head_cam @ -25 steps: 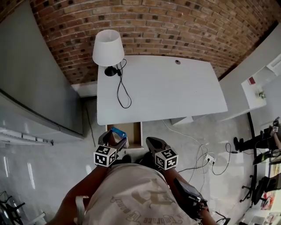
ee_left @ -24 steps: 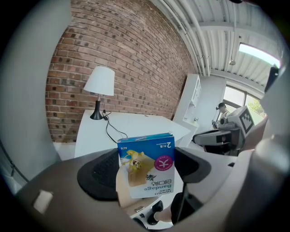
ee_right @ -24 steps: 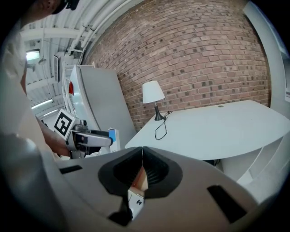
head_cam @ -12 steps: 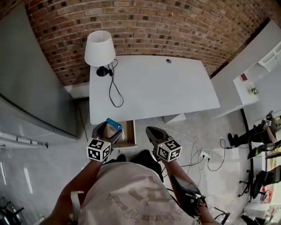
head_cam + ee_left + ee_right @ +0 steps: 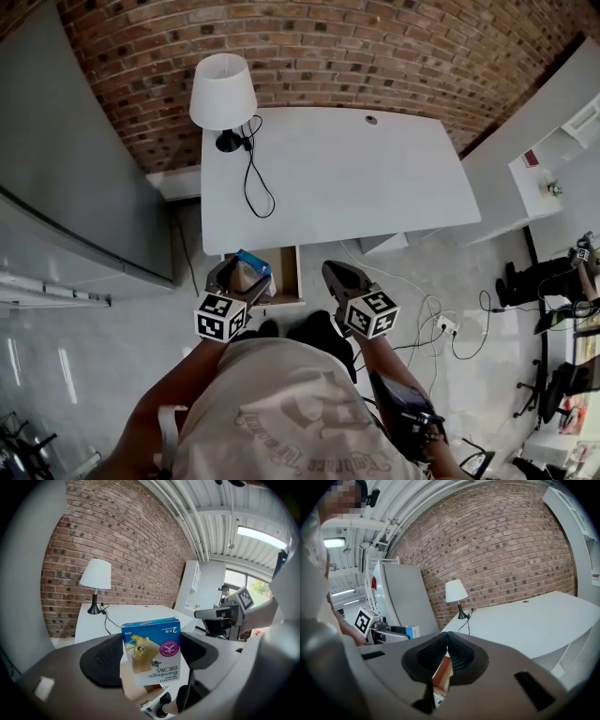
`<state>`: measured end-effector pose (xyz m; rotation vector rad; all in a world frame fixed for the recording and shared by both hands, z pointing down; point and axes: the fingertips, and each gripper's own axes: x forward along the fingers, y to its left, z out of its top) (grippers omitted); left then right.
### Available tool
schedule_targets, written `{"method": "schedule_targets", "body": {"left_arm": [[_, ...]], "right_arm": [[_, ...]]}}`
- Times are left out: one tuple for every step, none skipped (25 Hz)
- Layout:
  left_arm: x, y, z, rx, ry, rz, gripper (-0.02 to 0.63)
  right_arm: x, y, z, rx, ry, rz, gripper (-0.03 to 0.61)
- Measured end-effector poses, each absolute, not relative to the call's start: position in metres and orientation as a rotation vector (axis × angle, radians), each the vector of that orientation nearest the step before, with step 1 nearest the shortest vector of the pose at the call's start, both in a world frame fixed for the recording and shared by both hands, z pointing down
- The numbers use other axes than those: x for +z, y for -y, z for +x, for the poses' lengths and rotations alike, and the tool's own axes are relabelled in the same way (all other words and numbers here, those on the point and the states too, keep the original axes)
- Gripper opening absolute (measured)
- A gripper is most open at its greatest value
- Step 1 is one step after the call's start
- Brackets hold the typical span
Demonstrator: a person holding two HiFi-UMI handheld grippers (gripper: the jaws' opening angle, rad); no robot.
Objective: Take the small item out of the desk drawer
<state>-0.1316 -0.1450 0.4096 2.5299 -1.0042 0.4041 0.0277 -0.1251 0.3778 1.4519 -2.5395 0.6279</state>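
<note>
Head view, white desk [image 5: 375,187]: stood against a red brick wall [image 5: 356,47], carrying a white-shaded lamp [image 5: 223,91] and its looping black cable [image 5: 255,183].
Head view, open wooden drawer [image 5: 287,274]: stuck out below the desk's near edge, its inside largely covered by the left gripper [image 5: 240,279].
Head view, blue-and-white cardboard bandage box [image 5: 250,263]: sat between the left gripper's jaws, above the drawer.
Head view, right gripper [image 5: 334,275]: hung just beside the drawer, over a floor with loose cables [image 5: 441,328].
Left gripper view, grip: both jaws pressed on the box's sides; its print read upside down, and it hid most of the drawer beneath.
Right gripper view, jaws: pressed together on nothing, a sliver of drawer showing below them.
Change: the box remained clamped as a second before, and the drawer remained open.
</note>
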Motion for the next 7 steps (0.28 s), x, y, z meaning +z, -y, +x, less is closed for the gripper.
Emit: {"method": "schedule_targets", "body": {"left_arm": [[0.41, 0.144, -0.133, 0.406, 1.005, 2.53, 0.377], [0.41, 0.143, -0.134, 0.407, 1.007, 2.53, 0.377], [0.41, 0.143, -0.135, 0.408, 1.009, 2.529, 0.377], [0.41, 0.143, -0.137, 0.408, 1.012, 2.528, 0.377], [0.411, 0.143, -0.138, 0.407, 1.014, 2.527, 0.377], [0.412, 0.142, -0.14, 0.407, 1.016, 2.525, 0.377], [0.412, 0.142, -0.142, 0.407, 1.018, 2.523, 0.377]], "right_arm": [[0.378, 0.125, 0.026, 0.629, 2.542, 1.451, 0.006], [0.378, 0.125, 0.024, 0.63, 2.543, 1.45, 0.006], [0.379, 0.125, 0.022, 0.63, 2.543, 1.448, 0.006], [0.379, 0.125, 0.02, 0.63, 2.543, 1.445, 0.006], [0.38, 0.124, 0.018, 0.631, 2.542, 1.441, 0.006], [0.382, 0.124, 0.015, 0.633, 2.542, 1.438, 0.006], [0.383, 0.123, 0.013, 0.634, 2.542, 1.434, 0.006]]}}
